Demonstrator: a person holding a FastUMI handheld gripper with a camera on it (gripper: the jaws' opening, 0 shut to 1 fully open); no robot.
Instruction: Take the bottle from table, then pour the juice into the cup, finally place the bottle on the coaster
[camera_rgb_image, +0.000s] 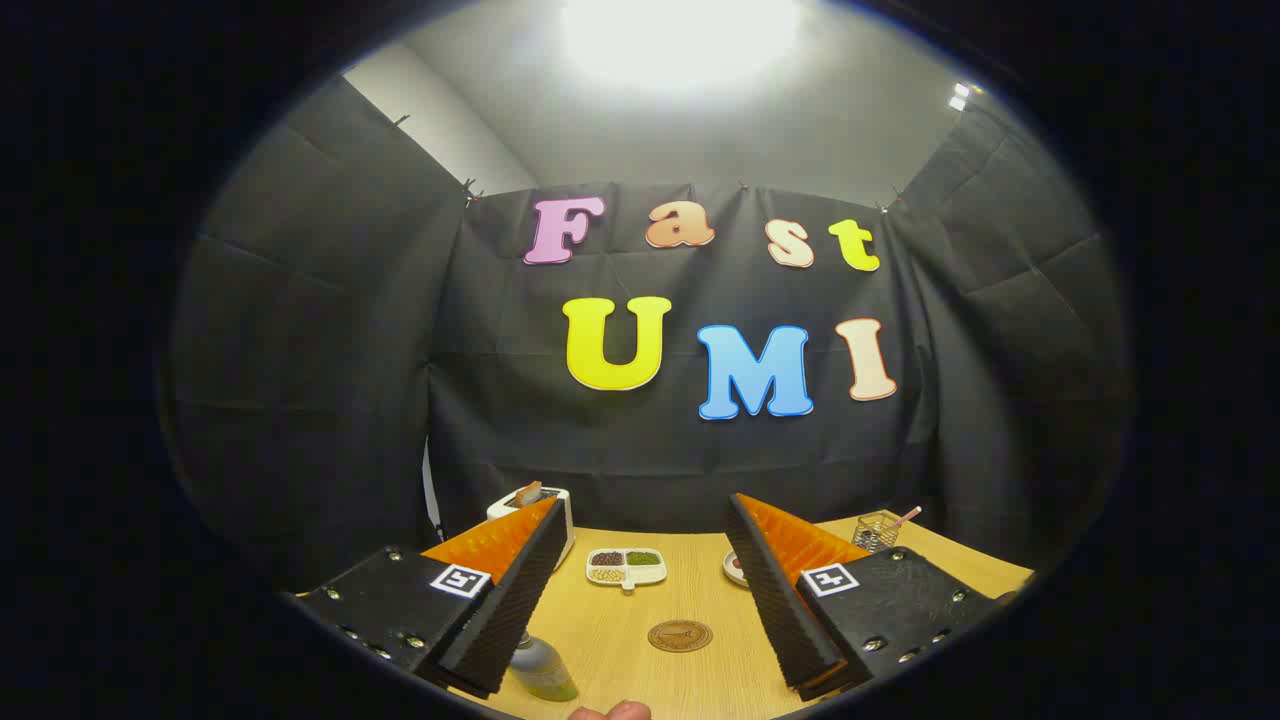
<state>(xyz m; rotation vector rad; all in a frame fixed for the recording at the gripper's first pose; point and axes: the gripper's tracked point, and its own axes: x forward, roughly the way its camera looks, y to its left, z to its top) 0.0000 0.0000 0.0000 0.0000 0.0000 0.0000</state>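
My gripper (645, 525) is held above the wooden table (620, 630), open wide with nothing between its fingers. Low down, beside the left finger (500, 620), stands a small bottle (540, 670) with a grey cap and greenish juice; the finger partly hides it. A round brown coaster (680, 636) lies on the table between and below the fingers. The right finger (785, 600) covers most of a pale round thing (735, 567), which may be the cup; I cannot tell.
A white divided dish (627, 566) of beans and grains lies beyond the coaster. A white toaster-like box (530, 500) stands at the back left, and a wire basket (880, 528) at the back right. A fingertip (615, 711) shows at the near edge.
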